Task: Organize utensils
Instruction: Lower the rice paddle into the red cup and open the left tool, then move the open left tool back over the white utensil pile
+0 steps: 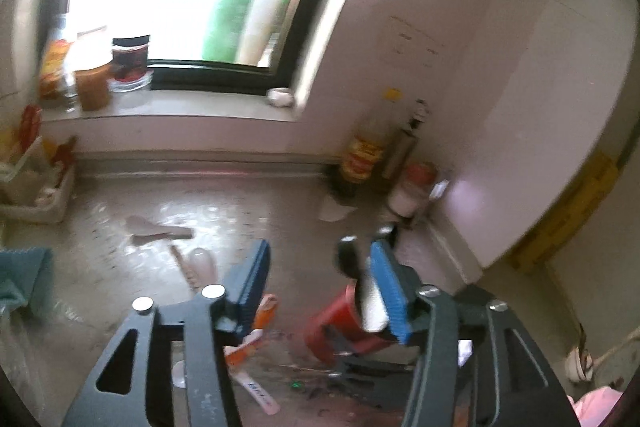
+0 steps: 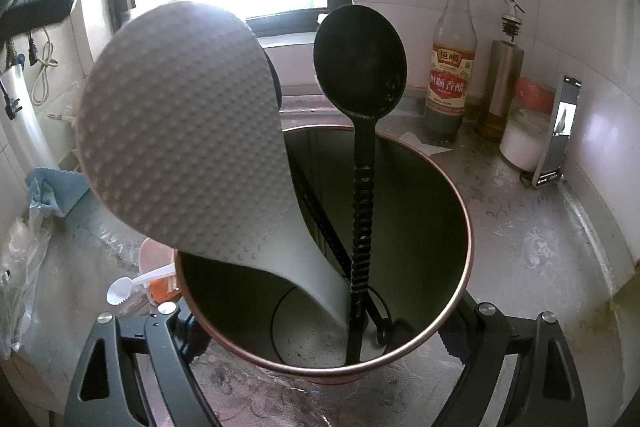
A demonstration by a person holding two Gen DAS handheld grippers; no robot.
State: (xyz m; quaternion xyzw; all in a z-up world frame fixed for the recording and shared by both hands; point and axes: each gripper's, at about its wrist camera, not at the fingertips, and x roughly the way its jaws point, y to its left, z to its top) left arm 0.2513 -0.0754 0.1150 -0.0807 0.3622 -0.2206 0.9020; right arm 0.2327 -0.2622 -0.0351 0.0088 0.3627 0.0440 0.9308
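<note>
Now left fingers (image 1: 316,283) gape empty, while right fingers (image 2: 320,339) clamp the utensil holder (image 2: 460,227).

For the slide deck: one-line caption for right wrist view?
Right gripper clamps utensil holder containing white rice paddle and black ladle.

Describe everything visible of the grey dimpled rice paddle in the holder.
The grey dimpled plastic rice paddle stands handle-down in the round copper-rimmed utensil holder, its broad bumpy blade leaning up and left over the rim. Its tapered handle reaches the holder's wet floor beside the black ribbed-handled ladle. It looks matte and clean.
</note>
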